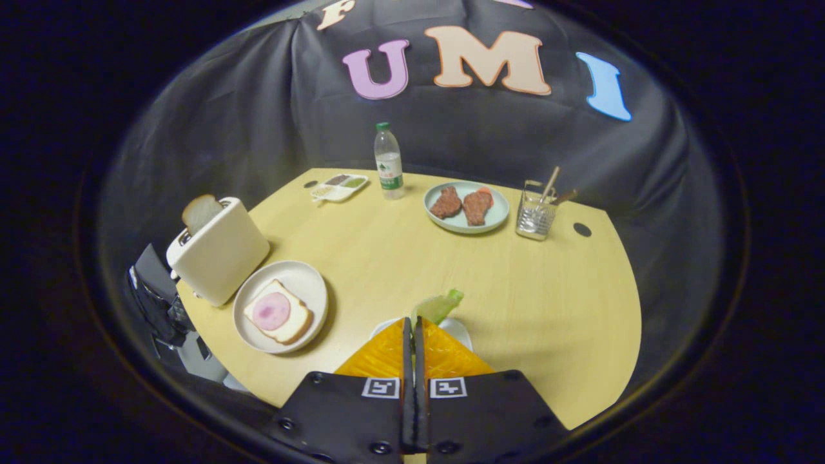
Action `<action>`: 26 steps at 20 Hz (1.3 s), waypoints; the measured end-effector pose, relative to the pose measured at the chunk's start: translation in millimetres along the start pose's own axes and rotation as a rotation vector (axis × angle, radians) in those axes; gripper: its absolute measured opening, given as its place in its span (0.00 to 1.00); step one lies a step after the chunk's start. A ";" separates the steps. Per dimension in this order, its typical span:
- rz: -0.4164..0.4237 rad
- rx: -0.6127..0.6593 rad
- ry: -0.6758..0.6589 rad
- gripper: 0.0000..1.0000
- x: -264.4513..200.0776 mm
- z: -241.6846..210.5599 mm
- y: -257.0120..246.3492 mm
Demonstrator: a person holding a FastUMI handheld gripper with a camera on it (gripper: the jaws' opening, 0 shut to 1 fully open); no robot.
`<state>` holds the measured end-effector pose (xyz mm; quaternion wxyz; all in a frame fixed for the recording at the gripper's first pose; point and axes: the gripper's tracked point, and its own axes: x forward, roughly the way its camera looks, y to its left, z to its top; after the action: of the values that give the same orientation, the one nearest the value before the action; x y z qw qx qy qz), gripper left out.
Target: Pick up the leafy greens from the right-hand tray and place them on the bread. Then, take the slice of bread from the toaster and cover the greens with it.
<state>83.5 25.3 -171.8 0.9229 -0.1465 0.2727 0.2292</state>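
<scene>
Listing items on pale wooden tabletop (528,309), booth w/ black cloth wall behind. Hand-held gripper (413,320): fingers drawn together, only a thin slit between them; pale green leafy greens (438,305) stick out just past the tips, apparently pinched there, though contact pt is hidden by the fingers. Small white tray (459,330) lies directly under the fingers, mostly covered, rim showing either side. Round white plate (303,277), left of fingers: holds 1 square slice of bread (278,314) w/ a round pink slice of ham (271,311) on top. White boxy toaster (218,250), just beyond that plate, touching or nearly touching its rim: 1 browned slice of toast (200,212) standing up out of the slot. Far side of table: small white divided dish (339,187) w/ dark & green contents, too small to identify; clear plastic water bottle w/ green cap (388,161), upright, just right of dish; pale blue round plate (466,207) holding 2 brown meat pieces (461,205) plus a small orange bit at back; clear ribbed glass holder (536,216), right of blue plate, w/ wooden utensils (552,182) leaning in it. Dark equipment (155,296) sits off table edge, left of toaster.
</scene>
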 end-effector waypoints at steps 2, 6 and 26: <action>0.025 -0.005 -0.024 0.03 -6.3 13.9 22.3; 0.109 0.002 -0.057 0.04 -14.1 35.4 80.5; 0.249 -0.100 0.047 0.04 62.2 3.4 240.3</action>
<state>10.6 252.7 -239.5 0.8721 -0.1626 0.2984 0.3520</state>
